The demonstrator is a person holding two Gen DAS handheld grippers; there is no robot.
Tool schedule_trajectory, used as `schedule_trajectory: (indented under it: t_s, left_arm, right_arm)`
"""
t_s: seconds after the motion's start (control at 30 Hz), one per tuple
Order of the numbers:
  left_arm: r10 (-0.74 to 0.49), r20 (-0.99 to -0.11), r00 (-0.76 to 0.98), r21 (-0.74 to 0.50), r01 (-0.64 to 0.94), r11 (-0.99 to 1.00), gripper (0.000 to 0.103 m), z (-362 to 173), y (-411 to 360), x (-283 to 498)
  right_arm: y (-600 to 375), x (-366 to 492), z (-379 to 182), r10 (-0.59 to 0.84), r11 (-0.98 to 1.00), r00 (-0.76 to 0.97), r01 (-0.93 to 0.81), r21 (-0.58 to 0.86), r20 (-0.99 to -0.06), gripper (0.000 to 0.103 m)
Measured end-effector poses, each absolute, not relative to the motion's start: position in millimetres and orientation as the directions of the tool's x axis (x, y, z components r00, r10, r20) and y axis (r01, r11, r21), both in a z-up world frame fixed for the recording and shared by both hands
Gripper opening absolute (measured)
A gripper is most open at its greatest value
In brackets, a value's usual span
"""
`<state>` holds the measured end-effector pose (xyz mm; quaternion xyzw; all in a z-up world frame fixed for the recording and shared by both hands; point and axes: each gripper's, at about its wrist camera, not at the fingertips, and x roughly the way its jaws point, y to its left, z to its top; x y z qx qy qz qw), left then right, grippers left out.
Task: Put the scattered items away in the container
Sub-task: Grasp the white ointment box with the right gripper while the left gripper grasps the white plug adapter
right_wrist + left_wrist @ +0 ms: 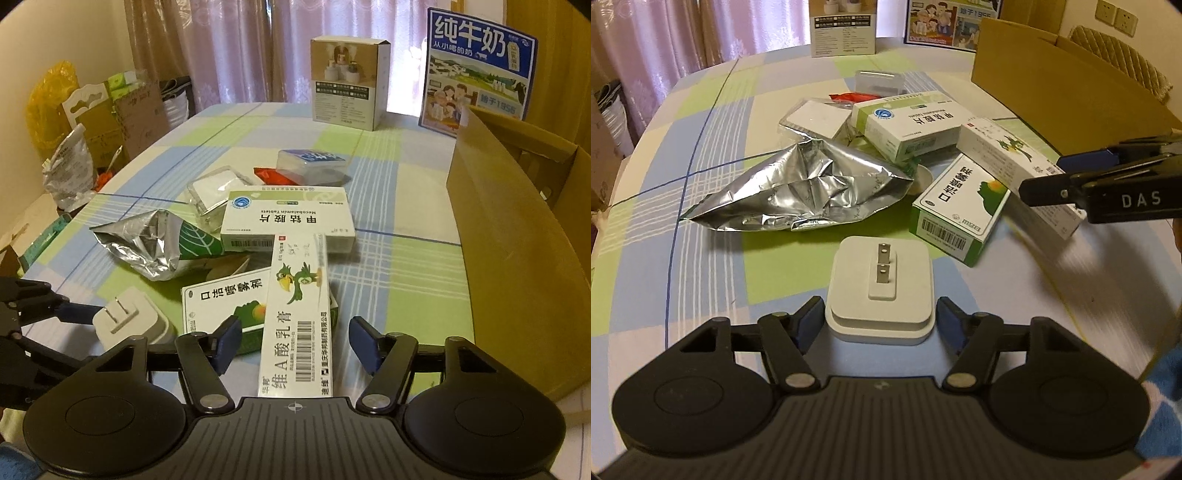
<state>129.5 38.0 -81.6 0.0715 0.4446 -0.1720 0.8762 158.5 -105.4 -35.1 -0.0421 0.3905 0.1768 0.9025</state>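
white plug adapter (881,291) sits bottom centre of left view, prongs up, between wide-apart pads of left gripper (879,325), not squeezed yet. right gripper (295,343) also wide, straddling long cream box (295,325), w/ cardboard box (517,258) at right. tip: close on adapter's flat sides, lift straight, carry over bench (701,258).

Milk carton (951,22) cropped (top).

The right gripper (294,345) stands open, its blue pads either side of the long cream box (298,314) — neither pad clearly touching it. That box overlaps a green spray box (225,306); a white plug (127,319) sits left, the cardboard box (517,258) right.
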Motion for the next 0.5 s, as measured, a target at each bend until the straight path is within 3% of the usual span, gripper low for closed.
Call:
schedule_trajectory:
  t_s: [0.37,0.5]
  left_arm:
    - [-0.24,-0.801,0.548,-0.038,0.354,0.935,0.061,-84,36,135]
    - [-0.232,-0.799,0.555,-0.032,0.346,0.938,0.061,-85,34,133]
  right_arm:
    - [-100,168,-40,0.289,0.932,0.638,-0.358,0.057,-0.714,0.061]
    - [-98,172,-41,0.285,0.932,0.639,-0.358,0.052,-0.714,0.053]
